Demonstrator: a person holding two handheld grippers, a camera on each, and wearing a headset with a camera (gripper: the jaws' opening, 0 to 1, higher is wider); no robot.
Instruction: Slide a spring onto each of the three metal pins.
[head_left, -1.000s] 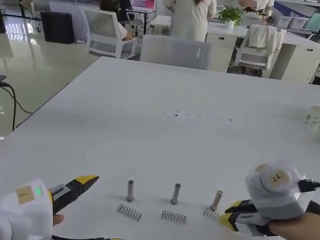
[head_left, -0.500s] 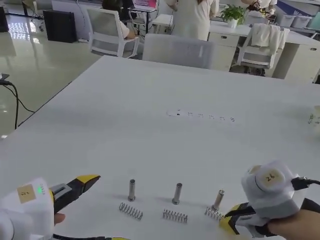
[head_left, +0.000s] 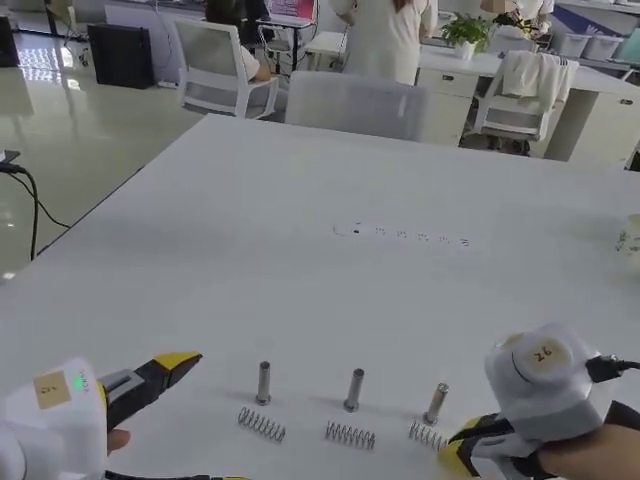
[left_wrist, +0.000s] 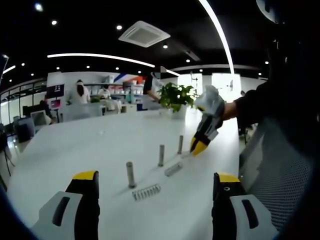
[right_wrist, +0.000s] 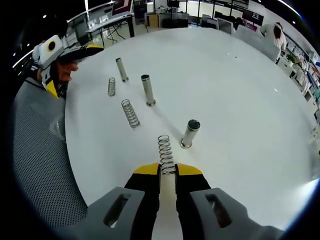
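We are reading one number clearly: "26", handwritten in dark ink on a round yellow sticker (head_left: 543, 355) that is sitting on top of the white body of the right gripper (head_left: 452, 456). We are also seeing a square yellow sticker (head_left: 49, 390) on the white body of the left gripper (head_left: 212, 418). It is carrying a dark handwritten mark that is coming out too blurred for us to read. A faint row of small marks (head_left: 400, 235) is showing on the white table (head_left: 300, 180), too small to make out.
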